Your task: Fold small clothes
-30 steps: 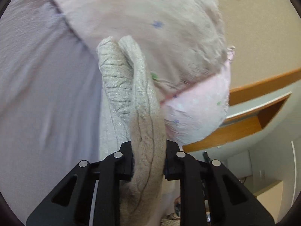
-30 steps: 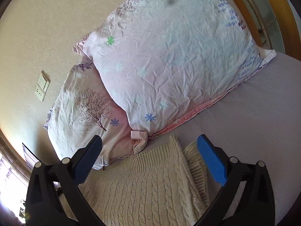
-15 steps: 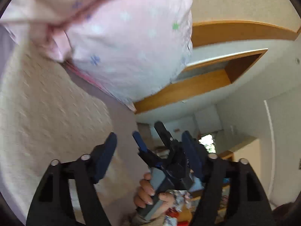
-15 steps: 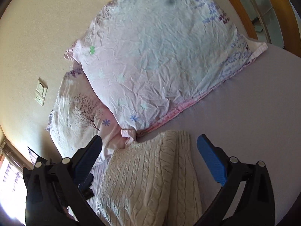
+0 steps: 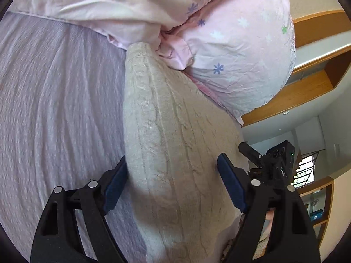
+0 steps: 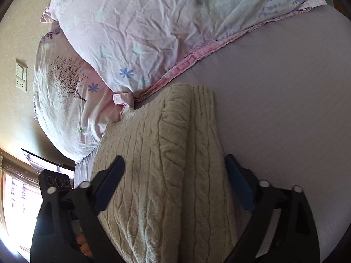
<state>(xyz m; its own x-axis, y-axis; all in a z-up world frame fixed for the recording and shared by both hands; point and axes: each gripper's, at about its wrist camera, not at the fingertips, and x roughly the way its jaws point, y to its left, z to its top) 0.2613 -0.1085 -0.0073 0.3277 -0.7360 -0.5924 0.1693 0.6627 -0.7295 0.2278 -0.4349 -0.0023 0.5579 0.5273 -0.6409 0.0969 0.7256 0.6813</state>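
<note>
A cream cable-knit sweater (image 5: 175, 135) lies folded on the lilac bedsheet (image 5: 54, 100), its far end against the pillows. My left gripper (image 5: 173, 184) is open, its blue-padded fingers on either side of the sweater's near part. The sweater also shows in the right wrist view (image 6: 166, 157), folded in layers. My right gripper (image 6: 175, 182) is open too, its fingers straddling the sweater from the opposite side. The right gripper's body shows in the left wrist view (image 5: 272, 160).
Two pink flowered pillows (image 6: 153, 26) lie stacked at the head of the bed, touching the sweater. A wooden headboard (image 5: 307, 87) and a beige wall with a switch plate (image 6: 21, 74) are behind. Bare sheet (image 6: 285, 87) stretches beside the sweater.
My left gripper let go of the sweater, opened, and now sits over the laid-down folded sweater. The right gripper moved closer, and the sweater now lies between its fingers.
</note>
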